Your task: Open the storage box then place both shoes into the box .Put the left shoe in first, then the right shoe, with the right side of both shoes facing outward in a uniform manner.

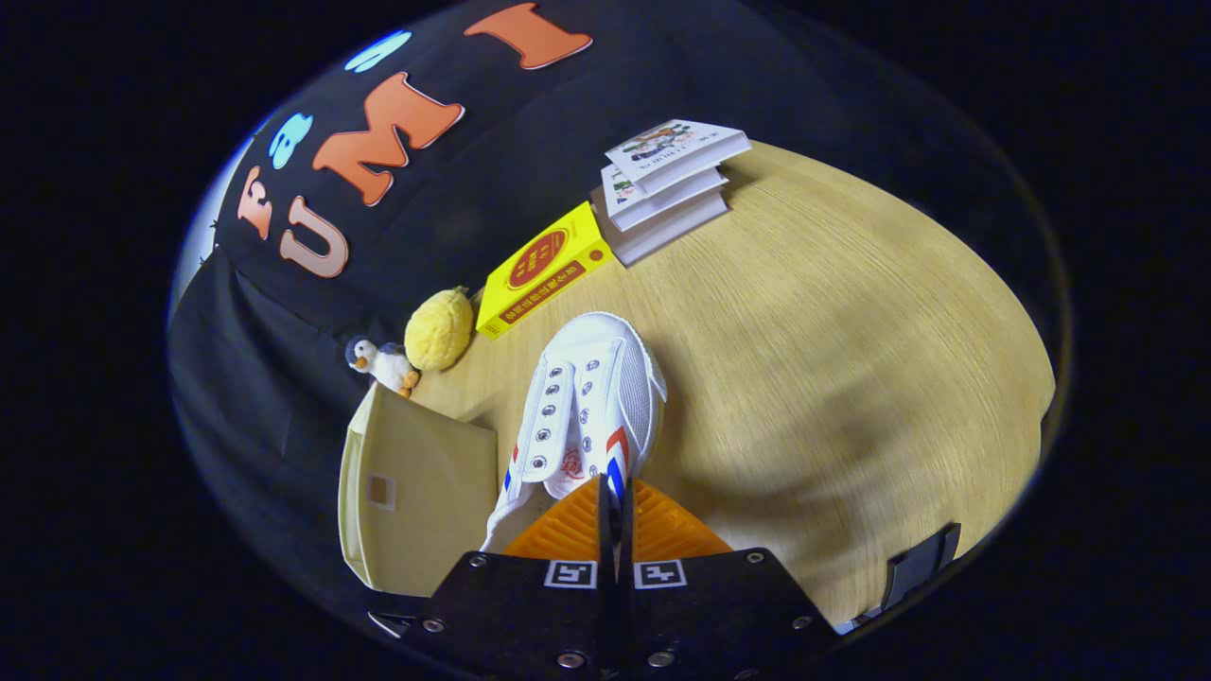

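Observation:
A white canvas shoe (591, 407) with red and blue stripes hangs above the wooden table (833, 359), toe pointing away from me. My gripper (613, 492) is shut on the shoe's side wall near the heel opening, the two fingers pressed close together on the fabric. Left of the shoe and the fingers stands the cream storage box (416, 492), its lid raised upright; the inside is hidden from here.
Beyond the shoe lie a yellow book (541, 270) and a stack of white books (667, 184). A yellow plush ball (439, 328) and a small toy penguin (380, 364) sit by the box's far corner. A black clamp (920, 566) grips the table edge to the right.

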Demonstrator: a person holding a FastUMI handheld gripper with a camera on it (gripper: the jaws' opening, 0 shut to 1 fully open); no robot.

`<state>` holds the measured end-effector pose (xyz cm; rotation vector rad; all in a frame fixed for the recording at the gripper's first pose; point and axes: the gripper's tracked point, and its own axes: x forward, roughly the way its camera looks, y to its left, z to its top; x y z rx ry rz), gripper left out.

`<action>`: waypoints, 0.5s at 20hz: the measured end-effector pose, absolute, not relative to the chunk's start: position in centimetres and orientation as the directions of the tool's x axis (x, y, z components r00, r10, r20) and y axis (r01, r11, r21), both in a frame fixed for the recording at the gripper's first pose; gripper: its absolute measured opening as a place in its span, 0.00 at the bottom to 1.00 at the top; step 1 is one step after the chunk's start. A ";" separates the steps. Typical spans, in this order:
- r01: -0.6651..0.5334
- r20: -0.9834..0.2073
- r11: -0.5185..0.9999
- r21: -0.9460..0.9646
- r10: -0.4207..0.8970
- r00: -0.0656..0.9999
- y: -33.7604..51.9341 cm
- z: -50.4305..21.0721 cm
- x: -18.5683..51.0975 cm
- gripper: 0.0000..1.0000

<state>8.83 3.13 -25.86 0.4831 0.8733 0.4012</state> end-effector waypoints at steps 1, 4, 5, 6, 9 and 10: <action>-0.144 -0.612 0.810 0.568 0.533 0.584 3.9 -24.6 8.7 0.00; -0.206 -0.568 0.798 0.566 0.559 0.603 6.2 -20.5 8.3 0.00; -0.225 -0.555 0.790 0.570 0.573 0.603 7.2 -19.1 7.8 0.00; -0.243 -0.537 0.783 0.573 0.583 0.610 8.3 -17.7 7.5 0.00; -0.286 -0.511 0.775 0.563 0.598 0.618 11.4 -14.5 6.5 0.00; -0.287 -0.505 0.775 0.562 0.597 0.623 12.4 -13.6 6.1 0.00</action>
